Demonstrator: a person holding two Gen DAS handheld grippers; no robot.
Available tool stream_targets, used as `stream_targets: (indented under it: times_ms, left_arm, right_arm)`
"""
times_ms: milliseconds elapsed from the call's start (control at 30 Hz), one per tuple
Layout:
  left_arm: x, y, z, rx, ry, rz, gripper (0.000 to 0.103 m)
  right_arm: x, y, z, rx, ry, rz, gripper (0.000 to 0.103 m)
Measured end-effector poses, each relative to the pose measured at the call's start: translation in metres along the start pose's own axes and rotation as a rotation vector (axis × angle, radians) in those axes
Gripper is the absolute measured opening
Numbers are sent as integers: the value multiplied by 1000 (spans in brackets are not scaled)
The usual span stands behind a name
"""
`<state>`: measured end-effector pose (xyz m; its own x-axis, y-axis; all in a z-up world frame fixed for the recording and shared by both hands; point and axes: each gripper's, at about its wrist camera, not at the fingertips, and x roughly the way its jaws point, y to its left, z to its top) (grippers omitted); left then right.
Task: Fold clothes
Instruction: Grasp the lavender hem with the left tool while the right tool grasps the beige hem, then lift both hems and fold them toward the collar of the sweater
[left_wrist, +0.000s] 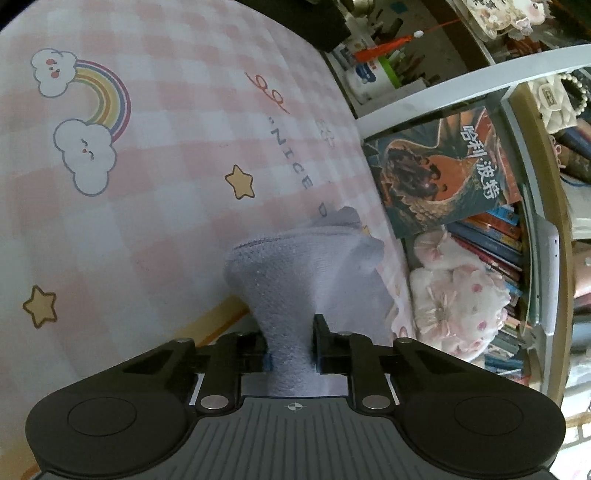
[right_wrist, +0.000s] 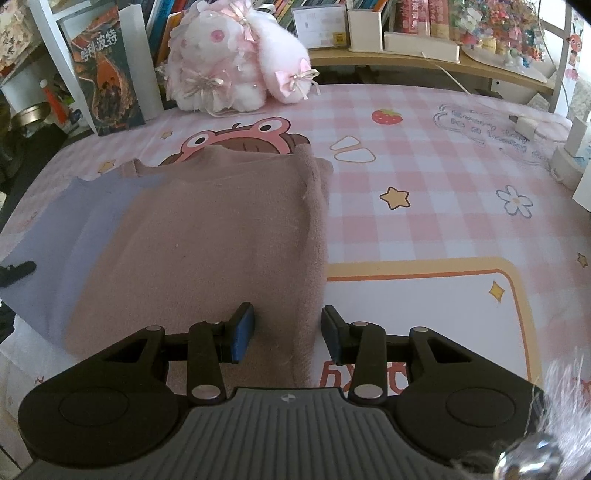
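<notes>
Lilac cloth (left_wrist: 288, 291) bunched between our left gripper (left_wrist: 290, 345) pads, pinched tight, its free end flaring ahead over the checked sheet (left_wrist: 147, 184). Brown garment (right_wrist: 221, 240) lies flat before our right gripper (right_wrist: 288, 332), jaws parted astride its near hem, not pressing. Fold mid-step, we judge; next, carry the lilac edge across.

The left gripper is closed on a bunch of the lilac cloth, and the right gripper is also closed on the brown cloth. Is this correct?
Not quite. The left gripper is indeed closed on the lilac cloth, but the right gripper is not closed on the brown cloth: the right wrist view shows its jaws apart, with the cloth's edge lying between the pads, unpinched.
</notes>
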<state>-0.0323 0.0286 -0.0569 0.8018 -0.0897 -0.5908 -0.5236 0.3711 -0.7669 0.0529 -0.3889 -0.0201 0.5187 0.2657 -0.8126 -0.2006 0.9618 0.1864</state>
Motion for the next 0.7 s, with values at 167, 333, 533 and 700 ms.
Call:
stream_targets:
  times_ms: [167,333,533,700]
  left_arm:
    - [-1,1,-1,25,1,-6,17]
    - [-1,-5,-7,59,-30,18,17]
    - [-1,-16,-14,109,-68,65,16]
    - [-3,-28,-21,139,-110,123,14]
  right_arm:
    - [-1,-2,8,-70,-2,9,42]
    - [2,-1,25,-196,-40,10,42]
    - [14,-9,55,-225,-56,79,42]
    - [33,-23,60,-234,5,151,36]
